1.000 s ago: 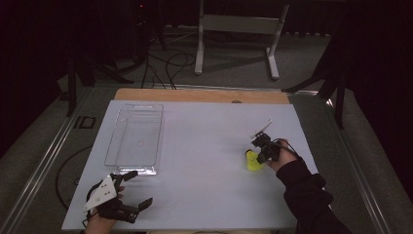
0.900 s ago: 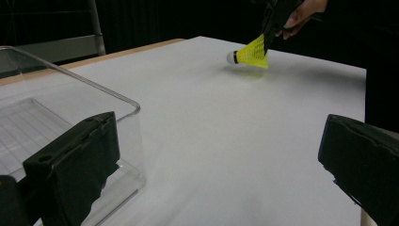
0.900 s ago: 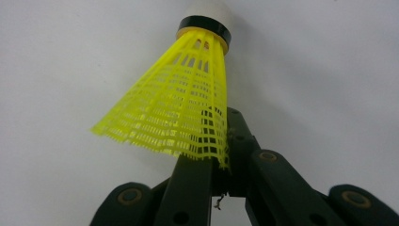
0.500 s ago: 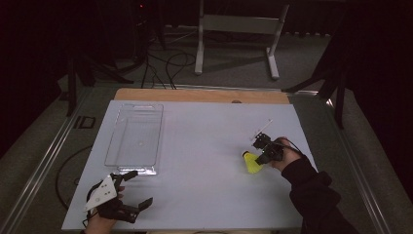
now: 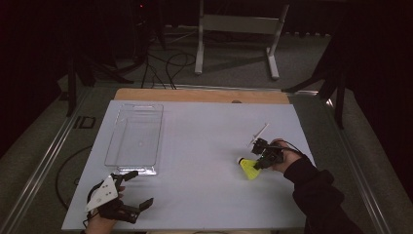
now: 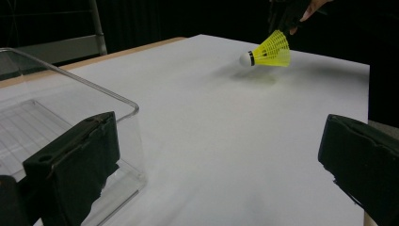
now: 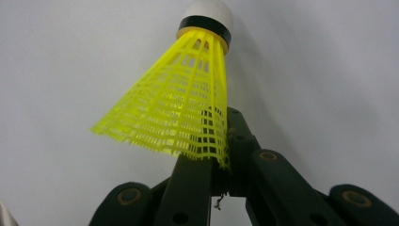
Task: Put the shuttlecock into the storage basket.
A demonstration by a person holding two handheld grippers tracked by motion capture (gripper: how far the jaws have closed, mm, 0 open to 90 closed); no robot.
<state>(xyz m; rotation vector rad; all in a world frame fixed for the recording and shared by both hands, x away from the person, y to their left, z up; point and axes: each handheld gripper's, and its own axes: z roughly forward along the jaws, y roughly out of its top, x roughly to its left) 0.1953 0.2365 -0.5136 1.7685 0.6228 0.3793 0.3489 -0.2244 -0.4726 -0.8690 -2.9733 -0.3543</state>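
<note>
A bright yellow plastic mesh shuttlecock (image 7: 183,101) with a white rounded cork tip and a black band is pinched at the rim of its skirt by the right gripper (image 7: 217,155). The two black jaws are closed together on the skirt's right edge, so most of the skirt is fanned out to their left. The tip is pointed away from the jaws, over a plain white tabletop (image 7: 66,61).

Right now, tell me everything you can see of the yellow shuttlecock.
The shuttlecock has a bright yellow plastic-looking mesh skirt, a black band and a rounded white cap. The right tongs are shut on one edge of the skirt's rim, holding it off the white table, where the left gripper view shows its shadow beneath it. It lies roughly level, cap pointing away from the tongs, over the table's right side.
</note>
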